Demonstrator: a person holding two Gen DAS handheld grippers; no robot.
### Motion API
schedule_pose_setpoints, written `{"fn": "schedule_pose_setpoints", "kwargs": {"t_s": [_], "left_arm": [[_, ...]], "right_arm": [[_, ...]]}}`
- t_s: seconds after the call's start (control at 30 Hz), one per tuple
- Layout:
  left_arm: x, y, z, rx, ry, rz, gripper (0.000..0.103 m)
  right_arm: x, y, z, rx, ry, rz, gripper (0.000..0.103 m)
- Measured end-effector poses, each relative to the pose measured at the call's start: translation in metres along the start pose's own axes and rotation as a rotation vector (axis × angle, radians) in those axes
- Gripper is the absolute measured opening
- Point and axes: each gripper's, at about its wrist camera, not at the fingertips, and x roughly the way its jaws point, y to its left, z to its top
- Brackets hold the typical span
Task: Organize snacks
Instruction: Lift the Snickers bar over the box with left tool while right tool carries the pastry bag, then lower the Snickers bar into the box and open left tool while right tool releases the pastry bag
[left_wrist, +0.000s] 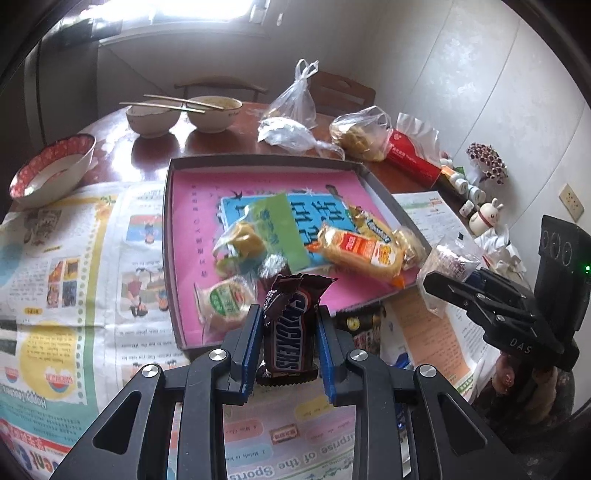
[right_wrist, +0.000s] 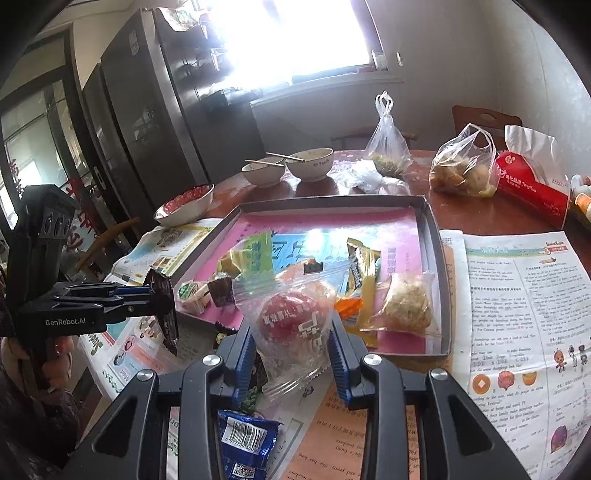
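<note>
A Snickers bar (left_wrist: 286, 330) stands upright, pinched between the blue pads of the left gripper (left_wrist: 287, 347), just in front of the near edge of the shallow tray (left_wrist: 258, 159). The right gripper (right_wrist: 291, 352) clamps a clear-wrapped red round snack (right_wrist: 291, 319) at the tray's near rim. Several wrapped snacks, among them an orange cracker pack (left_wrist: 360, 253), lie on the tray's pink liner. Newspapers (left_wrist: 74, 258) cover the table around it, and a blue packet (right_wrist: 247, 446) lies below the right gripper.

A round dark wooden table (left_wrist: 155, 147) carries spread newspapers (left_wrist: 55, 258), a shallow grey cardboard tray (left_wrist: 266, 160), three ceramic bowls (left_wrist: 153, 118) near its far edge, and a red tissue pack (right_wrist: 532, 192).
</note>
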Motion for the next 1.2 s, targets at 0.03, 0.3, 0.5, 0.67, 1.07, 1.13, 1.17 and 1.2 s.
{"fn": "schedule_pose_setpoints", "kwargs": {"t_s": [0.03,0.3,0.5,0.67,1.07,1.13,1.17,1.2], "left_arm": [[0.001,-0.001,0.003,0.005,0.001,0.000,0.029],[0.010,-0.009,0.026,0.018,-0.006,-0.018,0.029],[0.021,-0.015,0.040,0.031,-0.004,-0.025,0.029],[0.029,-0.017,0.048,0.035,0.001,-0.029,0.029],[0.048,-0.017,0.055,0.034,0.031,-0.039,0.029],[0.049,-0.017,0.056,0.033,0.033,-0.038,0.029],[0.050,-0.016,0.056,0.031,0.034,-0.039,0.029],[0.051,-0.015,0.056,0.030,0.035,-0.041,0.029]], "right_arm": [[0.000,-0.001,0.001,0.003,0.000,0.001,0.037],[0.005,-0.014,0.009,0.026,0.003,-0.017,0.037],[0.009,-0.020,0.015,0.035,0.005,-0.021,0.037],[0.013,-0.025,0.018,0.043,0.011,-0.029,0.037],[0.027,-0.032,0.023,0.060,0.040,-0.050,0.037],[0.029,-0.033,0.024,0.060,0.044,-0.051,0.037],[0.029,-0.033,0.025,0.060,0.045,-0.053,0.037],[0.031,-0.032,0.025,0.057,0.048,-0.055,0.037]]}}
